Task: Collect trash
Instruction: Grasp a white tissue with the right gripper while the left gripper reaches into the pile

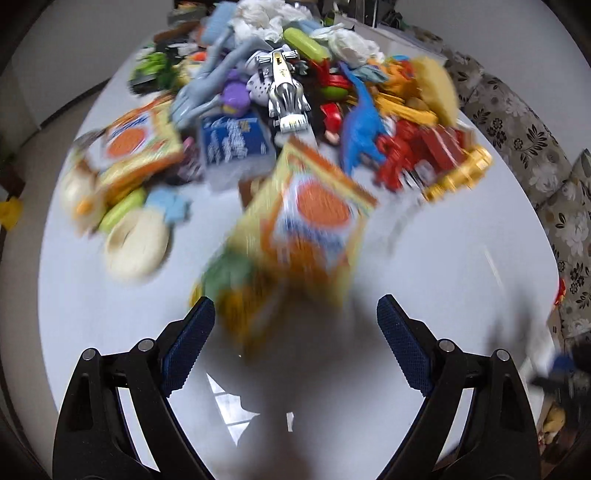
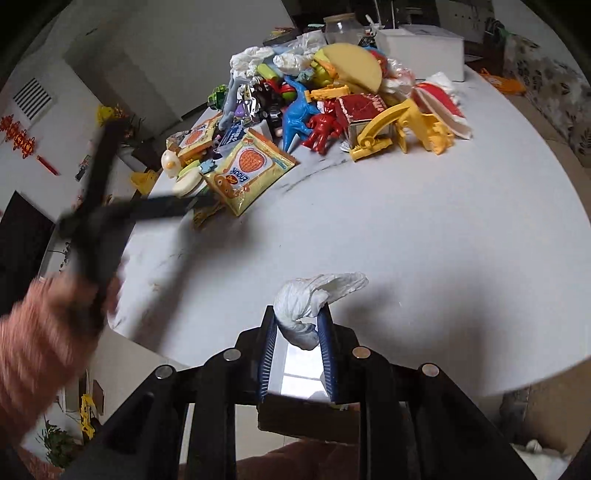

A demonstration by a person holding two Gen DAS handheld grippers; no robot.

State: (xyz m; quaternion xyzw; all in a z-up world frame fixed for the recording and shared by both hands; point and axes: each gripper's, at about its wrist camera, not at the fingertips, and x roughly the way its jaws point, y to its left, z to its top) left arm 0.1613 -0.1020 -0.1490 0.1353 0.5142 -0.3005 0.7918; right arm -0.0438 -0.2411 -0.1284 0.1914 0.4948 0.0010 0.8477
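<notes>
My right gripper is shut on a crumpled white tissue, held just above the near part of the white table. My left gripper stands open with nothing between its fingers, over the table just short of a yellow snack packet; this view is blurred. In the right wrist view the left gripper shows as a dark blur at the left, near the same packet. A second yellow packet lies behind it. More crumpled tissues lie at the back of the pile.
A heap of toys covers the far table: a blue dinosaur, a red figure, a yellow excavator. A white box and a glass jar stand behind. A flowered sofa borders the table. A pink sleeve is at the left.
</notes>
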